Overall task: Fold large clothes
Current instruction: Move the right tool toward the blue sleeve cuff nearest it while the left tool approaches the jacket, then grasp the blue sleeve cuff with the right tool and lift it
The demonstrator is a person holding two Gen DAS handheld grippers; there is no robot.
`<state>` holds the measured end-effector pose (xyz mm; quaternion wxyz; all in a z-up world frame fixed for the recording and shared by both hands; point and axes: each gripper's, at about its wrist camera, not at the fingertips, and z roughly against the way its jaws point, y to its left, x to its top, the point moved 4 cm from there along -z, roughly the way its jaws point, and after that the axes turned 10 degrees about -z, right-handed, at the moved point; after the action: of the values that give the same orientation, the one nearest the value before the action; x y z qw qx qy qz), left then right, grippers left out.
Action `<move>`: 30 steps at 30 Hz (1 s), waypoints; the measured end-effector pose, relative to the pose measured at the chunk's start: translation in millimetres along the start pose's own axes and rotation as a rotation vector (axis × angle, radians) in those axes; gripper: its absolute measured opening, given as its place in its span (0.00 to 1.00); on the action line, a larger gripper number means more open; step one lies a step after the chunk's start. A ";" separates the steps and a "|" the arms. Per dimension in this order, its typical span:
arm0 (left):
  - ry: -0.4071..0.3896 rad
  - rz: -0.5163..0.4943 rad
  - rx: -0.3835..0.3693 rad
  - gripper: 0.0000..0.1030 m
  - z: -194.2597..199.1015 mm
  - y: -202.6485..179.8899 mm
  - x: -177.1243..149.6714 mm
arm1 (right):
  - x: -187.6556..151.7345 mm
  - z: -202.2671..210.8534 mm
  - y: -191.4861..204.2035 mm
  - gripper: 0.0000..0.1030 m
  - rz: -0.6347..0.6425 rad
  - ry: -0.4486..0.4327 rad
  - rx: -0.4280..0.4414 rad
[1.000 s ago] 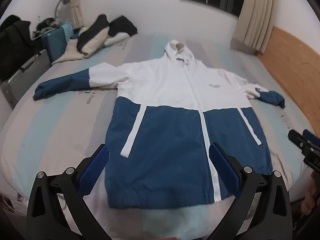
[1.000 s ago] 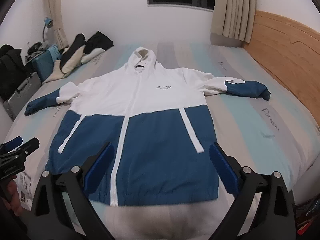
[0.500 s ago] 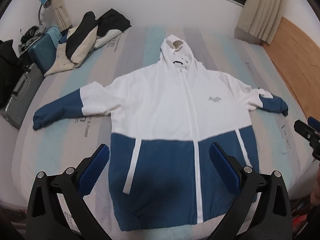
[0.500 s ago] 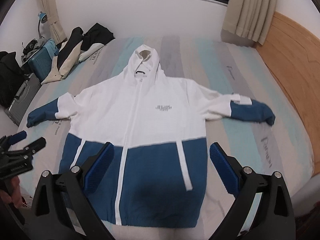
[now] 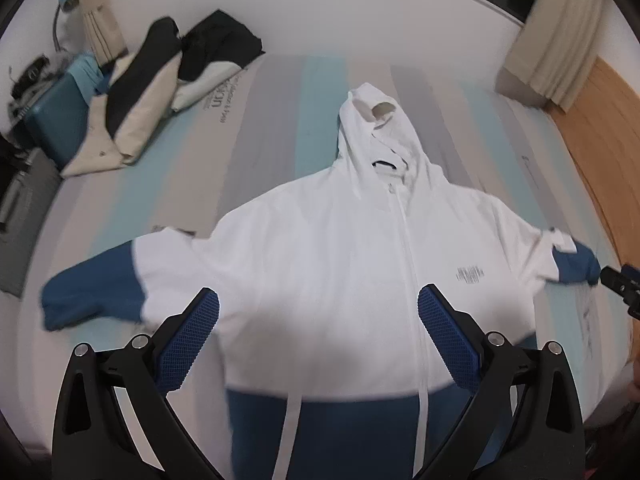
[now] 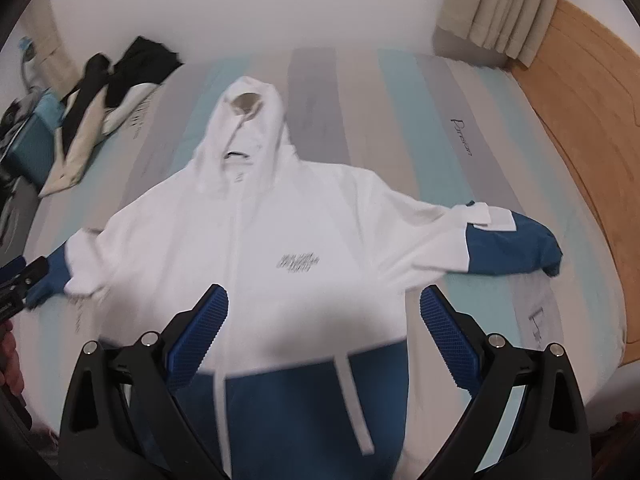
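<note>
A white and blue hooded jacket lies flat, front up, on the striped bed, hood away from me and both sleeves spread out. It also shows in the right wrist view. My left gripper is open and empty, hovering above the jacket's white chest. My right gripper is open and empty above the chest too. The jacket's left sleeve and right sleeve end in blue cuffs. The hem is hidden below both views.
A pile of dark and beige clothes lies at the bed's far left corner, beside a blue suitcase. A wooden headboard runs along the right side. Curtains hang at the back wall.
Both grippers have moved forward over the jacket, from its blue lower part to its white chest. Both stay open and the jacket has not moved.
</note>
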<state>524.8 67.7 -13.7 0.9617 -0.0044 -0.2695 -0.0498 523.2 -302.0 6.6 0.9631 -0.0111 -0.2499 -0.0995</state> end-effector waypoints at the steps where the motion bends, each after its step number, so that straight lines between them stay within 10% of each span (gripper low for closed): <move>1: 0.003 0.014 0.003 0.94 -18.5 5.4 2.9 | 7.0 -17.5 -4.2 0.90 -0.004 -0.002 -0.006; 15: 0.142 -0.011 0.077 0.94 -206.4 14.5 -2.5 | 54.4 -202.7 -254.1 0.90 -0.164 0.081 -0.330; 30: 0.227 0.017 0.180 0.94 -268.1 -19.8 3.2 | 33.4 -230.6 -508.1 0.93 -0.669 0.232 -0.236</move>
<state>664.5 38.3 -241.5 0.9829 0.0854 -0.1624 -0.0173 562.2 -822.6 -193.4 0.8915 -0.0284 -0.1156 -0.4372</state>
